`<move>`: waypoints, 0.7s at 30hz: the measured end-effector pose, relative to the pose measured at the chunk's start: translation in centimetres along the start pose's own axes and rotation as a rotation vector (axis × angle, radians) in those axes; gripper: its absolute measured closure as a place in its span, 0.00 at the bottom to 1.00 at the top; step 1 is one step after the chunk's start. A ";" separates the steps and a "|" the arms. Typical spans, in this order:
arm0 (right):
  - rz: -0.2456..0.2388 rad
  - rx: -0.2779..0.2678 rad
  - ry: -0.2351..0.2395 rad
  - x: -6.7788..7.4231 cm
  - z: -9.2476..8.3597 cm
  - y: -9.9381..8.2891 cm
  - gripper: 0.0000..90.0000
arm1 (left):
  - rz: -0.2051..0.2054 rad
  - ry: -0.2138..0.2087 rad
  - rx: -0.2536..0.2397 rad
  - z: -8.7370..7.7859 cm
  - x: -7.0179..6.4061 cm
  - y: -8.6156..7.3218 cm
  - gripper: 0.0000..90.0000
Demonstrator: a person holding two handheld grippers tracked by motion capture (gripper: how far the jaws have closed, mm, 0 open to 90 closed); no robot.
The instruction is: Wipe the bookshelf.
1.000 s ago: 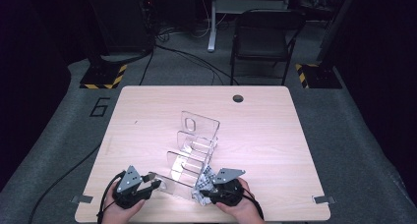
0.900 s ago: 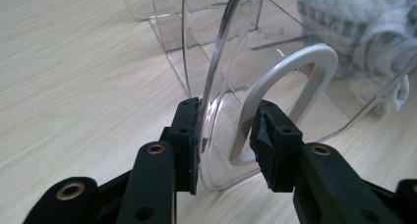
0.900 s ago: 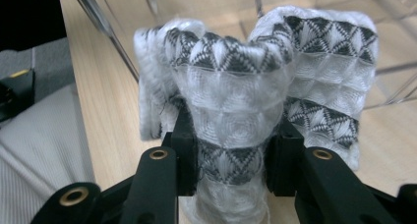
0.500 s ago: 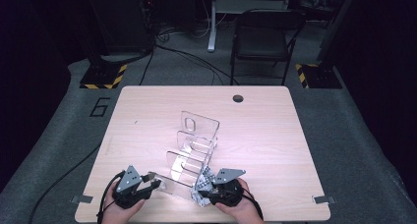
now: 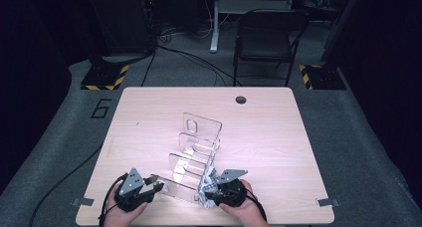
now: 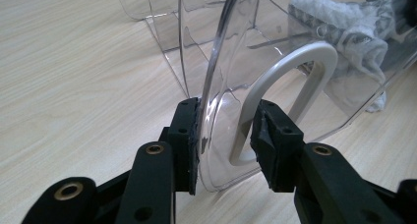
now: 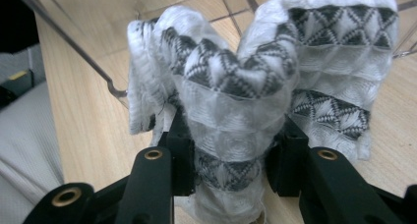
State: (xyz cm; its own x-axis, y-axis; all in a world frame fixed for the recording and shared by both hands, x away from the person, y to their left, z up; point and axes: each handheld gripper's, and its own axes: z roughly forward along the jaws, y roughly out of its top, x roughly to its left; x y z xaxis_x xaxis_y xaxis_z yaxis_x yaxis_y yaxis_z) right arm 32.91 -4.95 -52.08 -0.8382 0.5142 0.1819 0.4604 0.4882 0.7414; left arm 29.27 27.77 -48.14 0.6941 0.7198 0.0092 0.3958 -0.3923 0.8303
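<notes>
At the left of the pale wooden table (image 5: pixel 149 117), the left gripper (image 5: pixel 155 187) is seen with its jaws set partly open about the near panel of a clear acrylic rack (image 5: pixel 196 147), one pad against the plastic, though a firm clamp cannot be confirmed; the rack stands at the table's middle; to the right, the right gripper (image 5: pixel 209 189), whose jaws have just been opening, is closed on a white patterned cloth (image 7: pixel 255 86) beside the rack; grey carpet, a black chair (image 5: pixel 266 35) and hazard-striped stand bases are seen beyond.
</notes>
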 end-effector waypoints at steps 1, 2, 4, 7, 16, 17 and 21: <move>0.001 0.009 0.002 0.0 -0.2 0.3 0.68 | 0.000 0.000 0.000 0.0 0.0 0.0 0.71; -0.017 0.006 -0.007 0.0 -0.4 0.5 0.68 | -0.001 -0.001 0.001 0.0 0.0 0.0 0.71; 0.005 -0.062 -0.007 0.4 -1.2 0.7 0.68 | -0.001 -0.001 0.000 0.0 0.0 0.0 0.70; 0.012 -0.099 -0.001 0.5 -1.5 0.8 0.68 | 0.001 -0.001 0.000 0.0 0.0 0.0 0.71; -0.022 -0.080 -0.014 0.6 -1.5 1.0 0.67 | 0.001 -0.004 0.000 0.1 0.0 0.0 0.70; -0.019 -0.079 -0.016 0.6 -1.5 1.0 0.67 | 0.008 -0.002 0.001 0.0 0.1 0.0 0.70; 0.001 0.005 -0.008 0.2 -0.1 0.2 0.66 | 0.002 -0.001 0.001 0.0 0.0 0.0 0.70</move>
State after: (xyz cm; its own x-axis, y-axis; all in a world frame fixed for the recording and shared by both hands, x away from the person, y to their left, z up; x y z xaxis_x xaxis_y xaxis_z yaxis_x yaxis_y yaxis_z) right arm 32.80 -4.86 -51.81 -0.8353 0.5205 0.1771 0.4626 0.4912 0.7380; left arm 29.26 27.73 -48.17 0.6958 0.7182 0.0103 0.3948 -0.3943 0.8298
